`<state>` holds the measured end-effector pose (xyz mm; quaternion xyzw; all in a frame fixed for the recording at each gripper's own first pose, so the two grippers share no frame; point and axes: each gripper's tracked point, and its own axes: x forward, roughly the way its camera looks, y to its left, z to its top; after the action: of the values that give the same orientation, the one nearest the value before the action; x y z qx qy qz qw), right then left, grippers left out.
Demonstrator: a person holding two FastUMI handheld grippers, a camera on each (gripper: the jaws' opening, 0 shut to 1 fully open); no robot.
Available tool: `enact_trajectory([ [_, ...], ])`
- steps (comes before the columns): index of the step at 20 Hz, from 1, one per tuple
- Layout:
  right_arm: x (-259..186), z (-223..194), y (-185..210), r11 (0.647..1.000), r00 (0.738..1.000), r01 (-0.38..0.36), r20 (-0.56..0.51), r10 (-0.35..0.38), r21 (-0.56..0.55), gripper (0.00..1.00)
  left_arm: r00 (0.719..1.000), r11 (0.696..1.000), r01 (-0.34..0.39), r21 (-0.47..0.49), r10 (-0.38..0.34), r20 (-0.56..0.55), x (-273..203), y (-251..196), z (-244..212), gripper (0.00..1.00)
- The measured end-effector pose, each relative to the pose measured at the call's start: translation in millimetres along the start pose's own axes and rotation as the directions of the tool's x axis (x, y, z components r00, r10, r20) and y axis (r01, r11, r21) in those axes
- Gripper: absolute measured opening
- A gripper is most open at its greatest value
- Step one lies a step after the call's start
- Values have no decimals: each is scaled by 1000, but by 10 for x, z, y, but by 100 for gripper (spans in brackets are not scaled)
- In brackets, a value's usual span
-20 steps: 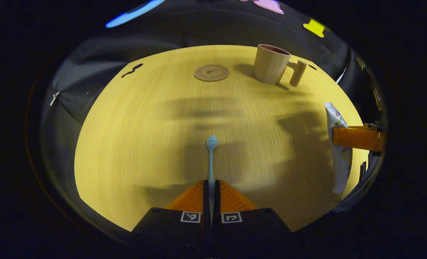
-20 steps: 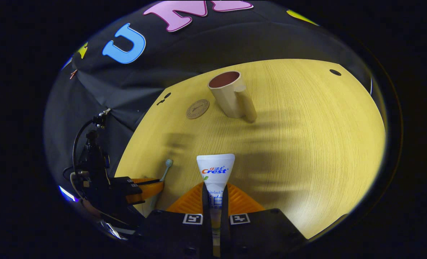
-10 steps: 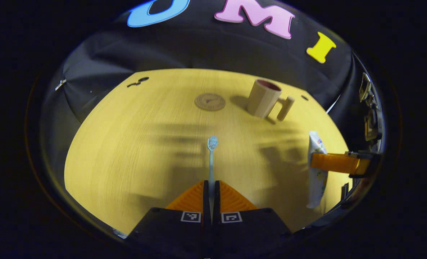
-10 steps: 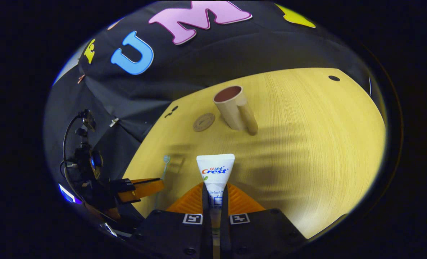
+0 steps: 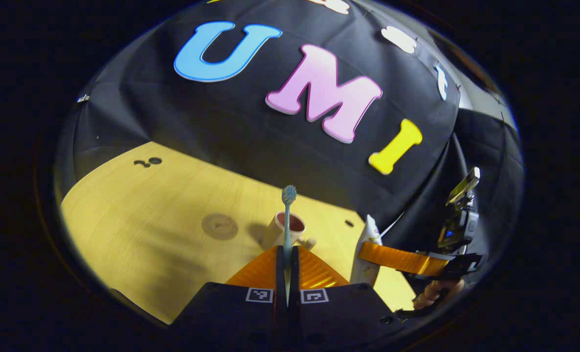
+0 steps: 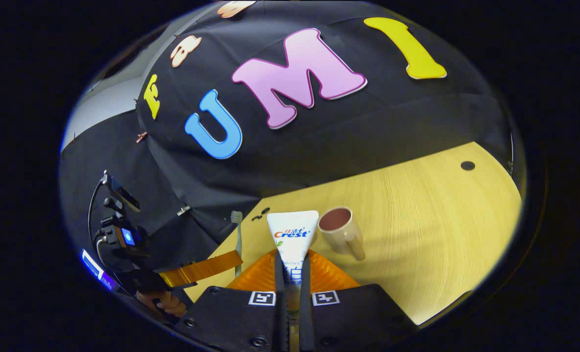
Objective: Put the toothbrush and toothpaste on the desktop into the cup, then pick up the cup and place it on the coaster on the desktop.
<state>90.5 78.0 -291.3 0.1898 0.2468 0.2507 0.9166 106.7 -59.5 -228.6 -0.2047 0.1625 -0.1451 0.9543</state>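
Observation:
My left gripper (image 5: pixel 287 254) is shut on a light blue toothbrush (image 5: pixel 287 215), whose bristled head points up in front of the beige cup (image 5: pixel 284 230). The round coaster (image 5: pixel 220 226) lies on the wooden desktop left of the cup. My right gripper (image 6: pixel 292 259) is shut on a white toothpaste tube (image 6: pixel 292 230), held upright with its flat end up. In the right gripper view the cup (image 6: pixel 338 232) stands just right of the tube. The right gripper (image 5: pixel 397 258) with the tube (image 5: pixel 368 244) appears at the right of the left gripper view. The left gripper (image 6: pixel 204 269) and toothbrush (image 6: pixel 237 234) appear at the left of the right gripper view.
The yellow wooden desktop (image 6: pixel 431 220) spreads to the right of the cup, with a small dark hole (image 6: pixel 467 165) near its far edge. A hand (image 6: pixel 165 301) holds the left gripper. A stand with a small device (image 6: pixel 118 230) sits off the table's left side.
Both grippers have lifted and tilted upward, so the wall takes up more of each view. The cup now sits close in front of both held items.

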Motion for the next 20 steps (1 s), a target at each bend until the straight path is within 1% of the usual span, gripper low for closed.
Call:
enact_trajectory([
  [3,263,396,-62,999,996,-15,81,19,-48,12,995,1000,20,-14,-18,102,179,-103,240,6],
  [6,603,731,-62,997,986,-49,154,57,-55,12,988,1000,24,-19,-20,156,313,-137,303,6],
  [11,1179,1084,-209,992,966,-66,243,90,-107,12,967,999,22,-36,-12,254,484,-131,478,6],
  [14,1488,1095,-335,987,961,-54,262,92,-150,12,959,999,17,-40,-5,284,619,-86,526,6],
  [15,1593,1044,-418,985,964,-42,254,83,-165,12,956,999,21,-43,-8,292,684,-86,550,6],
  [18,1800,770,-589,984,979,-34,194,68,-173,12,944,998,29,-52,-10,329,864,-79,645,6],
  [20,1866,607,-678,979,985,-28,159,61,-202,12,934,998,31,-46,-12,357,1009,-89,726,6],
])
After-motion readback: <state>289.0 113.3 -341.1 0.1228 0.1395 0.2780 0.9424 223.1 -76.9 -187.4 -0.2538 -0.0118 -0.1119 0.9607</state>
